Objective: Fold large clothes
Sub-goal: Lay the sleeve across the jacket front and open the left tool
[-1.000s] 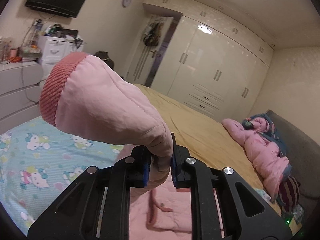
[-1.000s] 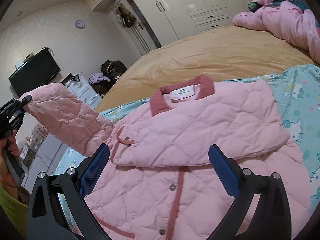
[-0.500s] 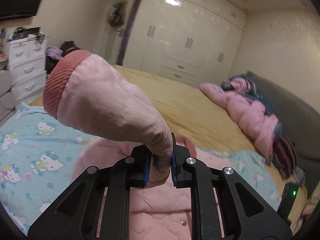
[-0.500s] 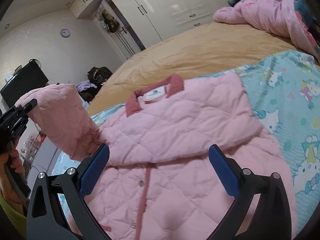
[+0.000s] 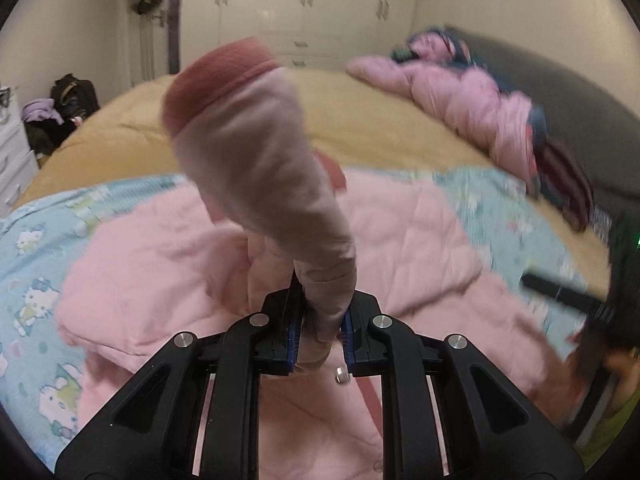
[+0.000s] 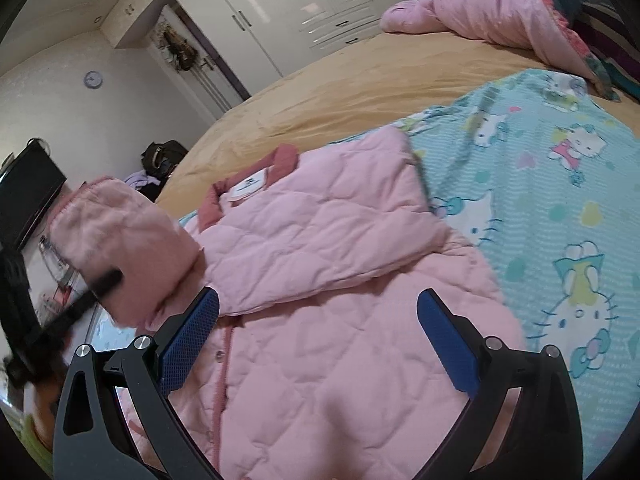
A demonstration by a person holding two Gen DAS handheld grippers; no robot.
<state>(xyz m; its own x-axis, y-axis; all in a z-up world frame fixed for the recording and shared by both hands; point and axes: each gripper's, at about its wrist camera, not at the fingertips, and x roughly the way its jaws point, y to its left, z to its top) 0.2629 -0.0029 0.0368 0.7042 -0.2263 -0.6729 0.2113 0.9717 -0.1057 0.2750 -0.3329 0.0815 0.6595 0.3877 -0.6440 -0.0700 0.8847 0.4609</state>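
Two grippers noted: left gripper [image 5: 318, 332] clamped on raised sleeve [image 5: 256, 152] of pink quilted jacket [image 6: 320, 300] lying near bed's [image 6: 320, 92] front edge, right gripper [image 6: 318, 344] spread wide, empty, above jacket.

Home bedroom. Large bed [image 6: 340, 92] with tan cover, cartoon-cat print sheet [image 6: 560, 184] spread on its near side. Far wall: glossy white built-in wardrobe [image 6: 280, 12], door with items hung on it [image 6: 180, 50]. Round wall clock [image 6: 93, 79] and dark TV [image 6: 28, 196] at left, white drawer unit [image 5: 12, 160] below. Bags and clothes heaped on floor [image 6: 160, 160]. Dark padded headboard [image 5: 580, 92] at right.
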